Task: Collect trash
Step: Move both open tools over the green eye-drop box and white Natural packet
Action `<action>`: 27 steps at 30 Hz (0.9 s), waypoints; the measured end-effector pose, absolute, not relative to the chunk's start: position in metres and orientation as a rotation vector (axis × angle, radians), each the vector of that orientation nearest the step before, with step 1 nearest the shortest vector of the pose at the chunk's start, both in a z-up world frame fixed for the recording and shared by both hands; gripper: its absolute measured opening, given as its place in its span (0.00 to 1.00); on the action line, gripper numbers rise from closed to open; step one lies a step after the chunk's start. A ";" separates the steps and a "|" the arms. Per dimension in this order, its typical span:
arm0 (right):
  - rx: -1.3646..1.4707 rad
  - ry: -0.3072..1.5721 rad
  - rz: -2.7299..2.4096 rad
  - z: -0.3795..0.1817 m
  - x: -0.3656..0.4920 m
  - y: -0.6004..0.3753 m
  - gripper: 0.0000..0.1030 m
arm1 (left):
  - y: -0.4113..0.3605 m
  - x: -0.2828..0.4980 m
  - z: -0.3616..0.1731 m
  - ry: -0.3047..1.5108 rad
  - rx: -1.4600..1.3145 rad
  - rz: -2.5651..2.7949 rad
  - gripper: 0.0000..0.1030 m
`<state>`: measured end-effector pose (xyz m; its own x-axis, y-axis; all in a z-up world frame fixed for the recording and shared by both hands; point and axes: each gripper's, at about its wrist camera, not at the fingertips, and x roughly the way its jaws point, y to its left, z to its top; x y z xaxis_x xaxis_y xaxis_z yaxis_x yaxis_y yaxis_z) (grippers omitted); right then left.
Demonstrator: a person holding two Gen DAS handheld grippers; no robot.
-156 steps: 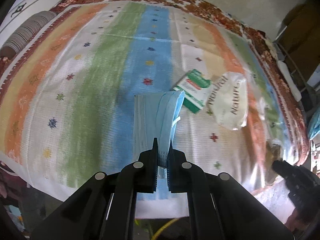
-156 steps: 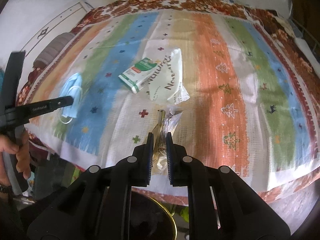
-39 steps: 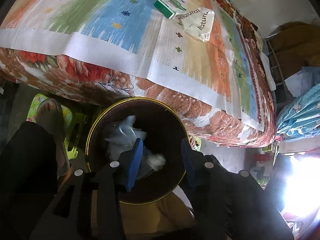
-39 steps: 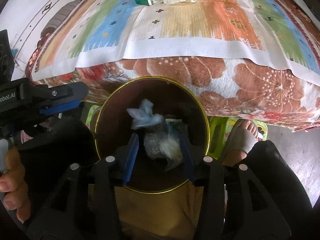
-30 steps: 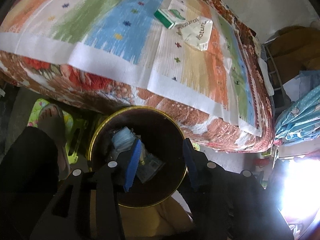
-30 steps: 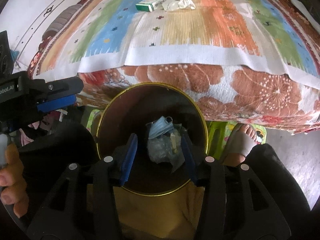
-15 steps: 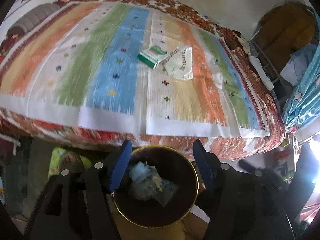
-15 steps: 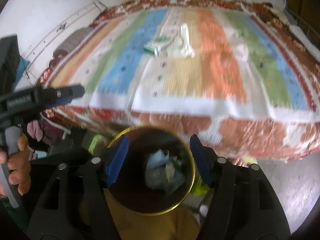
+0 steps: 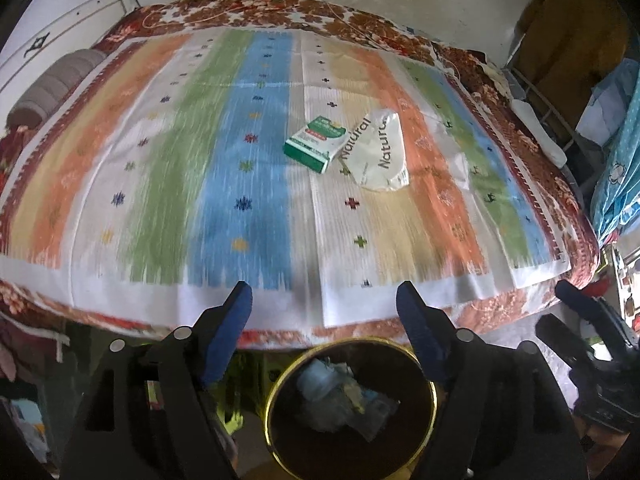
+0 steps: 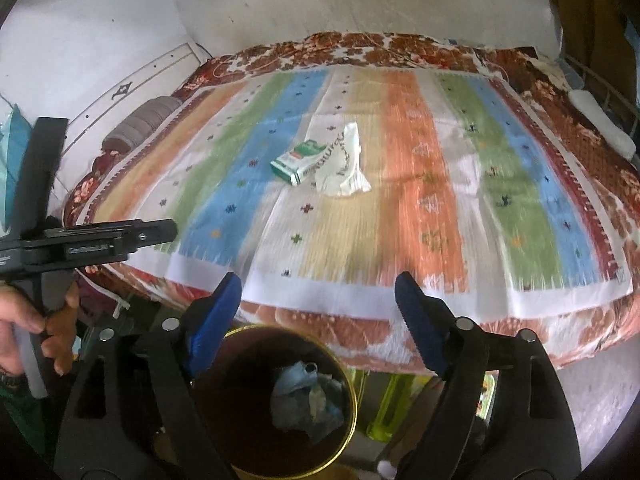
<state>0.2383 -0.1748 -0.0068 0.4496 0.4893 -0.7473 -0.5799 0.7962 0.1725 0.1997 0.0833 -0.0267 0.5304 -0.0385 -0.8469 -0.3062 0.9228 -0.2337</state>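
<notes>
Overall, both views looked across a bed covered by a striped cloth (image 9: 168,184) in orange, green, blue and cream bands. At far left in the right wrist view, a hand (image 10: 36,320) gripped the handle of the left gripper (image 10: 160,232), seen side-on above the near left edge of the bed. A grey ribbed bolster (image 9: 52,88) lay at the far left edge of the bed.

In the left wrist view, the left gripper (image 9: 324,300) stood wide apart with nothing between its blue-padded fingers (image 9: 232,320); its jaws had just been opening. The right gripper (image 10: 318,292) likewise stood wide and empty, its jaws also having just been opening.

Below and between each pair of fingers sat a dark round bin with a gold rim (image 9: 430,392), placed on the floor just beside the near edge of the bed. It held crumpled waste, including a pale blue face mask (image 10: 296,376) and clear wrapping (image 9: 372,412).

Two items were on the cloth near the middle of the bed: a green and white carton (image 9: 314,142), and touching its right side a white bag printed "Natural" (image 9: 382,154). Both were well apart from either gripper.

At far right in the left wrist view, the right gripper's fingers (image 9: 580,304) appeared past the bed's corner.
</notes>
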 end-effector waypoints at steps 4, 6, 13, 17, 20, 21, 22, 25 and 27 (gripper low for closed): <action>-0.141 0.869 0.674 -0.009 0.249 -0.165 0.74 | 0.093 0.219 -0.034 0.992 -0.373 0.141 0.77; -0.179 0.846 0.669 -0.012 0.256 -0.156 0.77 | 0.098 0.227 -0.038 0.969 -0.341 0.138 0.78; -0.215 0.833 0.689 -0.025 0.285 -0.134 0.82 | 0.113 0.253 -0.053 0.941 -0.298 0.093 0.82; -0.194 0.837 0.704 -0.034 0.303 -0.124 0.87 | 0.122 0.267 -0.066 0.938 -0.294 0.080 0.85; -0.196 0.833 0.702 -0.040 0.316 -0.118 0.92 | 0.124 0.276 -0.074 0.922 -0.271 0.088 0.92; -0.198 0.833 0.699 -0.042 0.319 -0.117 0.91 | 0.125 0.279 -0.077 0.924 -0.263 0.093 0.94; -0.201 0.836 0.695 -0.044 0.324 -0.115 0.91 | 0.125 0.283 -0.079 0.926 -0.260 0.097 0.94; -0.206 0.846 0.679 -0.052 0.340 -0.112 0.91 | 0.127 0.293 -0.085 0.935 -0.256 0.109 0.94; -0.182 0.857 0.673 -0.056 0.350 -0.113 0.91 | 0.129 0.300 -0.089 0.940 -0.241 0.133 0.94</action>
<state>0.3497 -0.1128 -0.0557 0.4640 0.4738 -0.7485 -0.6146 0.7807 0.1132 0.3004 0.1291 -0.0891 0.5843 0.0085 -0.8115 -0.2176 0.9650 -0.1466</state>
